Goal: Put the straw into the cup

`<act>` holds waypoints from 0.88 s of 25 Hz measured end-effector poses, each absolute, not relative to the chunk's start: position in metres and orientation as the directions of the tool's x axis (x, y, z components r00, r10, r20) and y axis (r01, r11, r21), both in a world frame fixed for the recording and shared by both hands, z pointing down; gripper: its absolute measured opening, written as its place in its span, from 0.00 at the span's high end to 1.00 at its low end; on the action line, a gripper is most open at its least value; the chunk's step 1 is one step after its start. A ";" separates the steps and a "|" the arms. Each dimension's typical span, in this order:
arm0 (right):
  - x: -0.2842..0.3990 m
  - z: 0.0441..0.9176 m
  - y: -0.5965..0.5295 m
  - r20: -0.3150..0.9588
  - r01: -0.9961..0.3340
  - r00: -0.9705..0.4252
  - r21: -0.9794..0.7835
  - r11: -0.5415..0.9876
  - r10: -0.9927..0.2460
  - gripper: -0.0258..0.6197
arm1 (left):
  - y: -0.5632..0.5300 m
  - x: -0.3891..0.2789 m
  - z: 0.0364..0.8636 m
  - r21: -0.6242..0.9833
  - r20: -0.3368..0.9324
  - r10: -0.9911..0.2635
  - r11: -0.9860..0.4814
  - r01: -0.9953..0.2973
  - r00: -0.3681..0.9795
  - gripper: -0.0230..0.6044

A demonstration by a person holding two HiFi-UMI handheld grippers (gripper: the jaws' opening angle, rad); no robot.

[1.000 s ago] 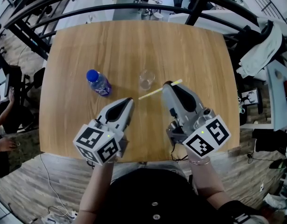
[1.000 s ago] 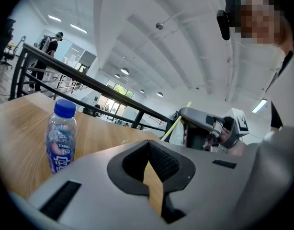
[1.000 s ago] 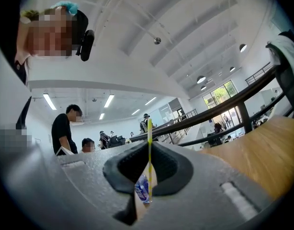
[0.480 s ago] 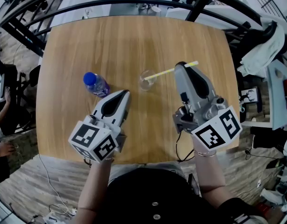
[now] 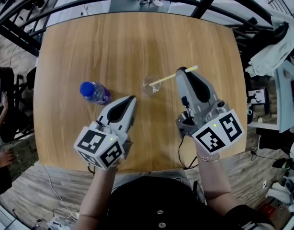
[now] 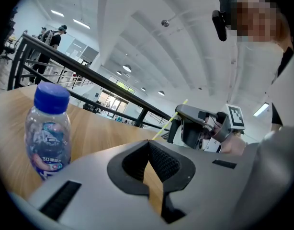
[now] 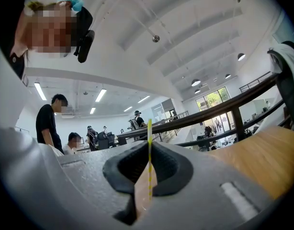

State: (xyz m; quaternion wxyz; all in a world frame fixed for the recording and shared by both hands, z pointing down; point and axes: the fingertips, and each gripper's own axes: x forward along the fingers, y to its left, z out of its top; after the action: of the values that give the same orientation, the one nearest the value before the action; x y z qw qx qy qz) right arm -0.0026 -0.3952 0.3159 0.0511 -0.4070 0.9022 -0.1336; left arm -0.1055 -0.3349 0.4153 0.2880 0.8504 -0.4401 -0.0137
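My right gripper [image 5: 181, 71] is pinched narrow on the yellow straw [image 5: 167, 78]. The straw slants down to the left, its lower end at the mouth of the clear cup [image 5: 150, 86] near the middle of the table [image 5: 113, 37]. My left gripper [image 5: 133, 98] is closed and empty, on the near-edge side of the cup. The blue-capped bottle [image 5: 94, 92] stands upright nearer the left edge

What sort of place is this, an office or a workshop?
Probably an open-plan office or lab. A wooden table stands beside a black railing, people work at desks beyond it, and strip lights hang under a high white ceiling.
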 end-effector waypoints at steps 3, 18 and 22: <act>-0.003 0.333 -0.402 0.052 -0.726 -0.660 -0.297 0.620 -0.749 0.94 | -0.339 -0.099 0.425 0.506 0.247 -0.742 -0.450 -0.736 0.624 0.93; -0.012 0.411 -0.411 0.182 -0.750 -0.637 -0.369 0.549 -0.749 0.94 | -0.342 -0.101 0.457 0.538 0.306 -0.720 -0.409 -0.737 0.623 0.93; -0.014 0.419 -0.411 0.195 -0.754 -0.631 -0.380 0.536 -0.750 0.93 | -0.339 -0.099 0.460 0.546 0.306 -0.716 -0.407 -0.732 0.627 0.93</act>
State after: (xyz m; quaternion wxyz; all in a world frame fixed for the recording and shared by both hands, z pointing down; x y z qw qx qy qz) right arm -0.0136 -0.4112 0.4193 -0.0043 -0.4293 0.8763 -0.2187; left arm -0.0993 -0.3393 0.4596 0.3317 0.8387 -0.4317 0.0117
